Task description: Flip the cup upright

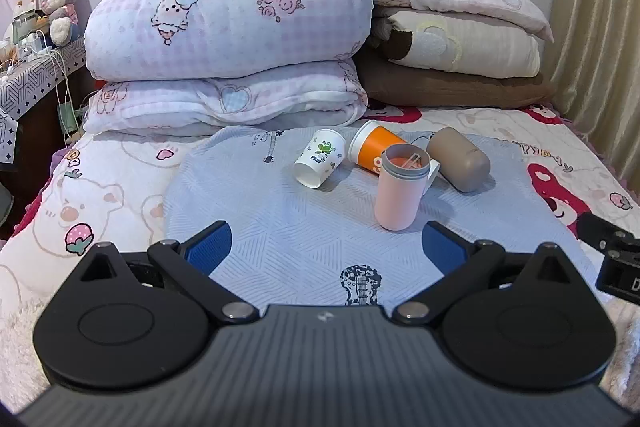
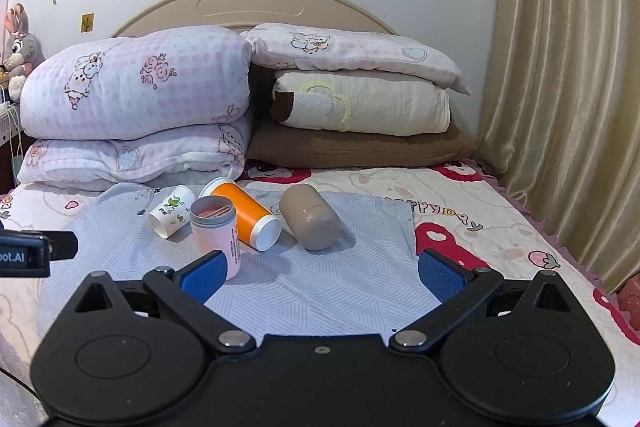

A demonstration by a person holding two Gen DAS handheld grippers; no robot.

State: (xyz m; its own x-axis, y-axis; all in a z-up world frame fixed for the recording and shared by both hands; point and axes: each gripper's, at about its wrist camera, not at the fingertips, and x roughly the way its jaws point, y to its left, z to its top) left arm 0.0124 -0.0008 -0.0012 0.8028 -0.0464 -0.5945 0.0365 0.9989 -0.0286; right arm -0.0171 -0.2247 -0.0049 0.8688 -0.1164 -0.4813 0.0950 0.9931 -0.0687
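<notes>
Soft bed (image 1: 120,195) under cups: pink cup (image 1: 398,187) upright, three lying. Both tongs (image 1: 326,247) (image 2: 320,273) released, empty. Righted cups may topple on bedding.

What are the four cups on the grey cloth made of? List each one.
White cup with green print: likely paper, matte with a rolled rim. Orange cup with white ends: probably smooth plastic, slight sheen. Pink upright cup with grey rim: seemingly matte plastic. Taupe rounded cup: matte, possibly coated plastic or metal; unclear.
</notes>
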